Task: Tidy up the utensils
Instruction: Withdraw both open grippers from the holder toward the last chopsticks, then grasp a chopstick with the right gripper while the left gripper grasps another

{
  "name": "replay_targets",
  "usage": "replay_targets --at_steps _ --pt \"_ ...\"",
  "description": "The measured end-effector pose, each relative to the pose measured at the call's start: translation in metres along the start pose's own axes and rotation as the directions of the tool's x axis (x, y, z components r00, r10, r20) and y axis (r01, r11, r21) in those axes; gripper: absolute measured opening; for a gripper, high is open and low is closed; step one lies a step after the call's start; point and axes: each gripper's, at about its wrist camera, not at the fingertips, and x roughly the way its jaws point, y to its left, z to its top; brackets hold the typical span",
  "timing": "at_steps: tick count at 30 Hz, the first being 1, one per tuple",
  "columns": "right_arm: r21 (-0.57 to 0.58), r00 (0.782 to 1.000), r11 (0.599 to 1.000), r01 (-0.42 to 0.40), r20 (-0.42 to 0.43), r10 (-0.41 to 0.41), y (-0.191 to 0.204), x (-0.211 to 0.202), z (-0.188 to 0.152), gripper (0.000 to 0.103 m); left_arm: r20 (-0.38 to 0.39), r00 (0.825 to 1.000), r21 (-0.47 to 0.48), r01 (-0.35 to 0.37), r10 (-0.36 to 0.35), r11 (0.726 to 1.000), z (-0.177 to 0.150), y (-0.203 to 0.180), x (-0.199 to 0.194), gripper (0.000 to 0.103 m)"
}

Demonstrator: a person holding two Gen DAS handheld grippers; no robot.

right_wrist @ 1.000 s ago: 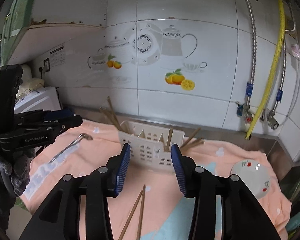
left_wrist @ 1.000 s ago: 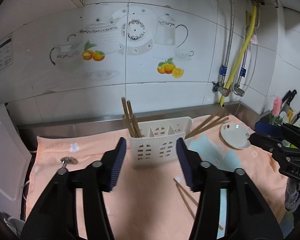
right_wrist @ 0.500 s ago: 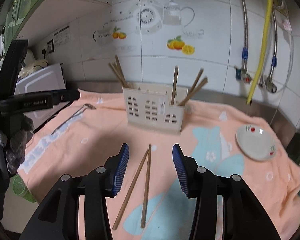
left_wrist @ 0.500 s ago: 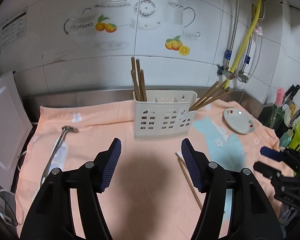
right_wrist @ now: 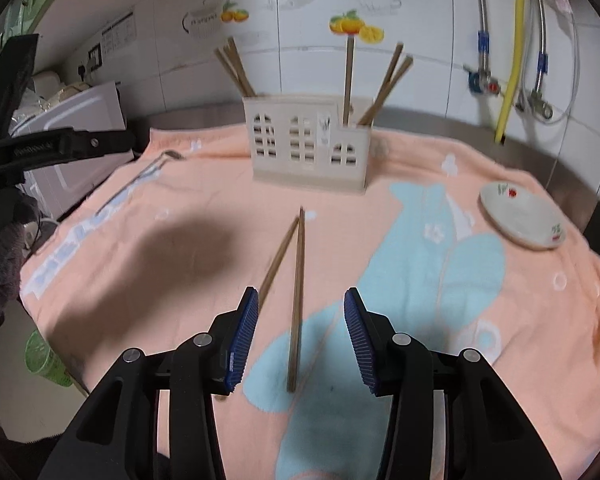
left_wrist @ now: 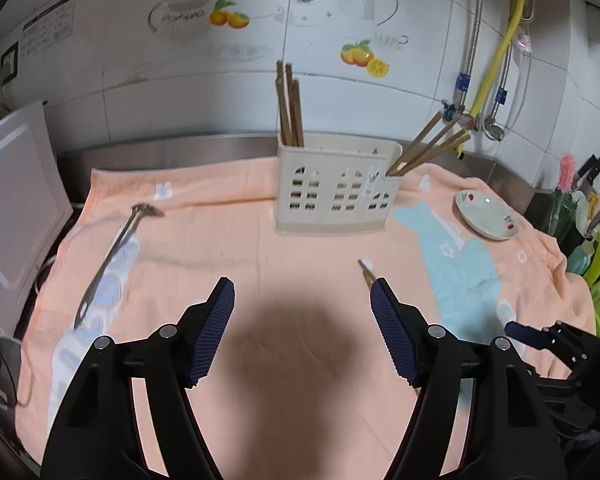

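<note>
**Both grippers come in low over the towel for the loose utensils**

Left wrist view: we use the white holder (left_wrist: 334, 188) as our landmark. It stands at the far middle of the peach towel (left_wrist: 228, 240) that covers the table, with chopsticks (left_wrist: 289, 104) upright in its left compartment and more leaning out of its right one, so part of the sorting looks done. Left of the holder, well apart from it, a metal ladle (left_wrist: 114, 250) lies flat on the towel, bowl end towards the wall. In front of the holder and to the right, the tip of a loose chopstick (left_wrist: 366, 270) shows just beyond the right jaw. Our left gripper (left_wrist: 302, 308) has just been opening its jaws; they stand wide apart with only bare towel between them. We judge the ladle is the reason for that width. A small dish (left_wrist: 488, 216) sits right of the holder.

Right wrist view: two loose chopsticks (right_wrist: 296, 280) lie in front of the holder (right_wrist: 310, 148), fanned from a shared far tip. Our right gripper (right_wrist: 300, 316) hovers above them, jaws partly apart and empty, one stick lined up between them, which we read as preparing a pinch. Whether the pads touch the towel we cannot tell.
</note>
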Motion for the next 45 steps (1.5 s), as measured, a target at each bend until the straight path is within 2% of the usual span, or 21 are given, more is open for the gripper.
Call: replay_targets --at_steps 13,21,36,41,45 --pt "0.03 0.996 0.999 -0.042 -0.077 0.045 0.005 0.043 -0.023 0.026 -0.053 0.999 -0.045 -0.011 0.009 0.999 -0.037 0.006 0.006 0.072" --pt "0.042 0.993 0.998 -0.04 -0.108 0.045 0.002 0.064 -0.022 0.022 -0.084 0.996 -0.057 -0.013 0.008 0.998 -0.05 0.009 0.012 0.072" --pt "0.041 0.99 0.999 -0.032 -0.136 0.038 0.003 0.081 -0.024 0.016 -0.124 0.992 -0.065 -0.008 0.0 0.998 -0.06 0.009 0.025 0.073" --pt "0.023 0.991 1.0 -0.012 -0.134 0.015 0.003 0.082 -0.024 0.007 -0.135 0.991 -0.063 -0.007 -0.002 0.998 -0.062 0.007 0.029 0.073" --pt "0.01 0.992 1.0 -0.001 -0.13 0.002 0.004 0.081 -0.026 0.007 -0.143 0.99 -0.059 -0.004 -0.004 0.998 -0.064 0.003 0.031 0.073"
